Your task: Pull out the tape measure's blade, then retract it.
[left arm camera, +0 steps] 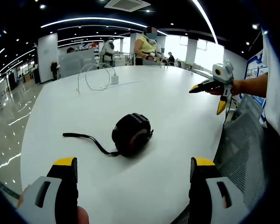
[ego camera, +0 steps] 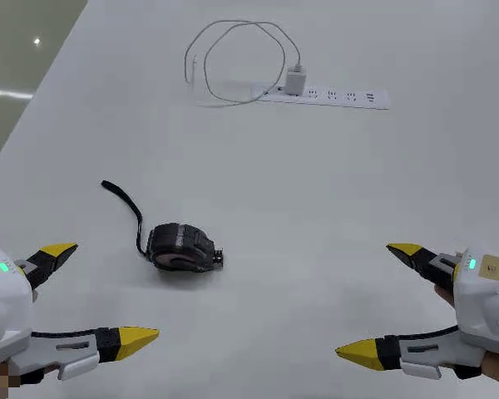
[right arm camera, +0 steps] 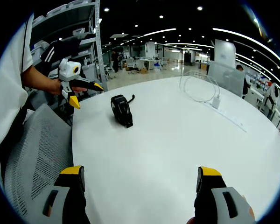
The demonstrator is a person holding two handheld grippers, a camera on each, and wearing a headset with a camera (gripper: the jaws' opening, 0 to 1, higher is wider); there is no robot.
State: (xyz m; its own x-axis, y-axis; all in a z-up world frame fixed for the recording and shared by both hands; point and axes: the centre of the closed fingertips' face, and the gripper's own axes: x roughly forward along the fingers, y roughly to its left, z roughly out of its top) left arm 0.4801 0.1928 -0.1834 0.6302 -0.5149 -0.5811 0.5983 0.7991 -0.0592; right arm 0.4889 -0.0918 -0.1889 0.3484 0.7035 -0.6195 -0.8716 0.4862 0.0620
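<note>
Head view has the tape measure (ego camera: 181, 248) sitting on the white table (ego camera: 316, 191), blade tucked in, black wrist strap (ego camera: 125, 202) trailing off to the far left. Left gripper (ego camera: 116, 290) is low on the left, near the tape but not touching it, jaws spread wide with nothing between them. Right gripper (ego camera: 363, 299) is well off to the right, jaws wide apart and empty too. Far end of the table has a power strip (ego camera: 349, 96) with a white charger (ego camera: 295, 81) plugged in and its cable (ego camera: 233, 58) looped beside it

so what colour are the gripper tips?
Yellow, on black jaws. The left gripper and right gripper show it best in the head view.
</note>
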